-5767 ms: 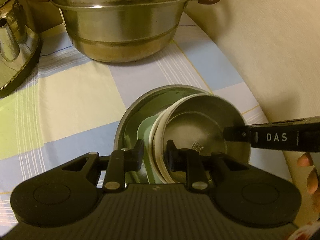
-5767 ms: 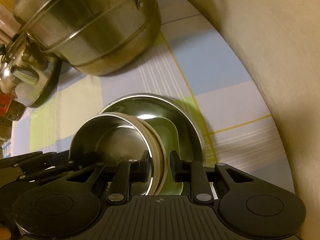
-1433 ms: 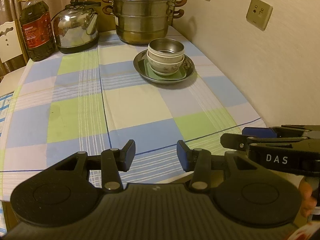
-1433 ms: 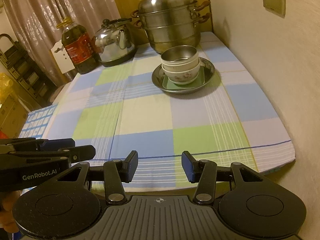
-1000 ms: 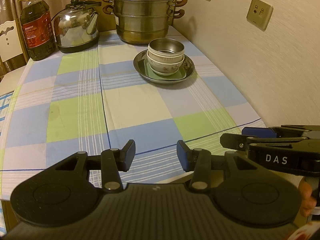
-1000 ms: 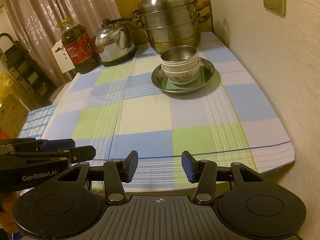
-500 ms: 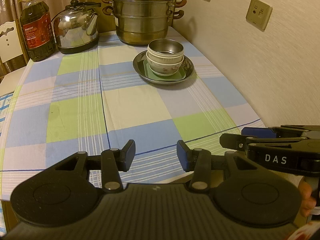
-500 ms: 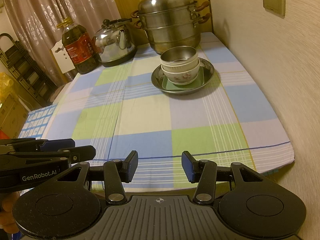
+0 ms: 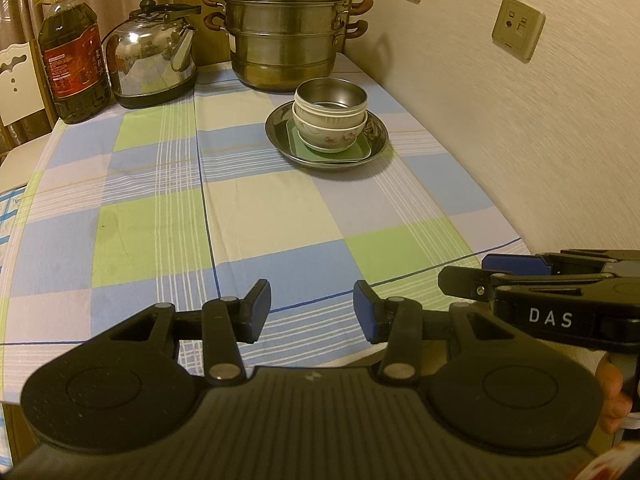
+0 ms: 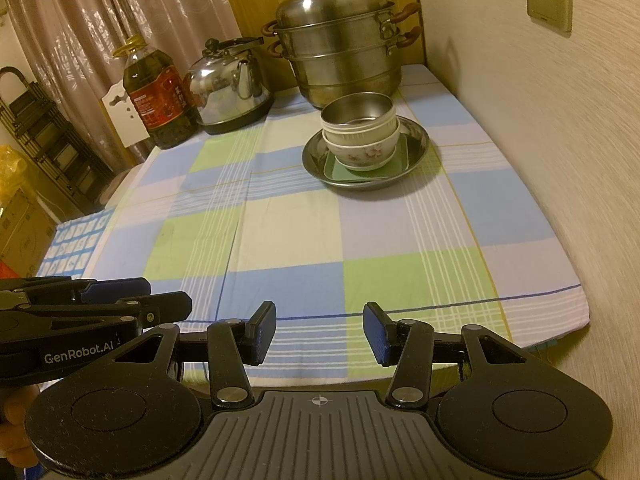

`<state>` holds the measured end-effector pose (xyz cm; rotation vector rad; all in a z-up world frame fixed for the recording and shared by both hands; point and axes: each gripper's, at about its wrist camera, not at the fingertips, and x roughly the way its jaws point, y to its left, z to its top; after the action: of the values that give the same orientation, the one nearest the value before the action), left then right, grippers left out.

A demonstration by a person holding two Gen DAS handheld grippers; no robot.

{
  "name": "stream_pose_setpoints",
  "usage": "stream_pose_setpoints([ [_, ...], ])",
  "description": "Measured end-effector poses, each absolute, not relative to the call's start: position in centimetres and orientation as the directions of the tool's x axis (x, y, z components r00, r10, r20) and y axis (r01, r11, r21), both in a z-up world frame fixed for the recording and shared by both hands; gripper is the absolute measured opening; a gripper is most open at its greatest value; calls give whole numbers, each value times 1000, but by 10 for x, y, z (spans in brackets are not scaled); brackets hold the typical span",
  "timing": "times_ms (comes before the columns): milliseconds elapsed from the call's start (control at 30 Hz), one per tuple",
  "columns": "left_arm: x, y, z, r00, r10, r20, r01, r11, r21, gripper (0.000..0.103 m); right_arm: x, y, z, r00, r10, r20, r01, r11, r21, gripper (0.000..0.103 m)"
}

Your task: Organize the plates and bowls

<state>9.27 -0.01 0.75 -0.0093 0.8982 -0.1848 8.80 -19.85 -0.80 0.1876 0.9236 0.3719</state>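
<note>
While both grippers hang over the near edge of the desk (image 9: 280, 208), we see nothing between their fingers. Left gripper (image 9: 312, 312): blue-padded fingers (image 9: 258, 310) stand apart w/ a clear gap, holding nothing. Right gripper (image 10: 320, 332): same, fingers (image 10: 378, 336) apart, empty. Each shows in the other's view too, low at the side: the right one at the right edge of the left view, the left one at the left edge of the right view, w/ part of a hand (image 10: 16, 420) behind it.

The stack sits well apart from us, toward the far right of the desk, near the wall (image 9: 520, 140). Bottom up: steel plate (image 9: 378, 136), green square dish (image 9: 360, 150) inside it, floral bowl (image 9: 330, 138) on the dish, white bowl (image 9: 320, 114) nested in that, steel bowl (image 9: 332, 94) on top. In the right view the stack (image 10: 360, 136) looks upright, bowls nested straight.

Behind it, just beside the plate: big steel steamer (image 9: 284, 40) w/ lid on. To its left a kettle (image 9: 154, 62), then an oil bottle (image 9: 72, 64) at the far left corner. Checked cloth (image 10: 280, 220) (blue, green, cream) covers the desk. Sockets (image 9: 518, 28) on the wall. Curtains (image 10: 100, 8) at the back in the right view, plus a dark folded frame (image 10: 44, 132) at left; we can't tell what it is.
</note>
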Motion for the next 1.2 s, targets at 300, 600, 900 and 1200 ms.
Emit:
stream_pose_setpoints([
  [300, 94, 1, 7, 608, -164, -777, 156, 984, -85, 43, 88, -198, -8, 545, 391, -741, -232, 920, 315, 49],
  [600, 96, 1, 7, 608, -164, -776, 158, 984, -85, 43, 89, -198, -8, 546, 390, -741, -232, 921, 314, 49],
  [900, 96, 1, 7, 608, -164, -777, 157, 984, -85, 43, 90, -197, -8, 546, 390, -742, -231, 921, 314, 49],
  [1200, 101, 1, 7, 608, -169, -776, 165, 983, -84, 43, 96, -195, -9, 547, 386, -743, -227, 923, 312, 49],
])
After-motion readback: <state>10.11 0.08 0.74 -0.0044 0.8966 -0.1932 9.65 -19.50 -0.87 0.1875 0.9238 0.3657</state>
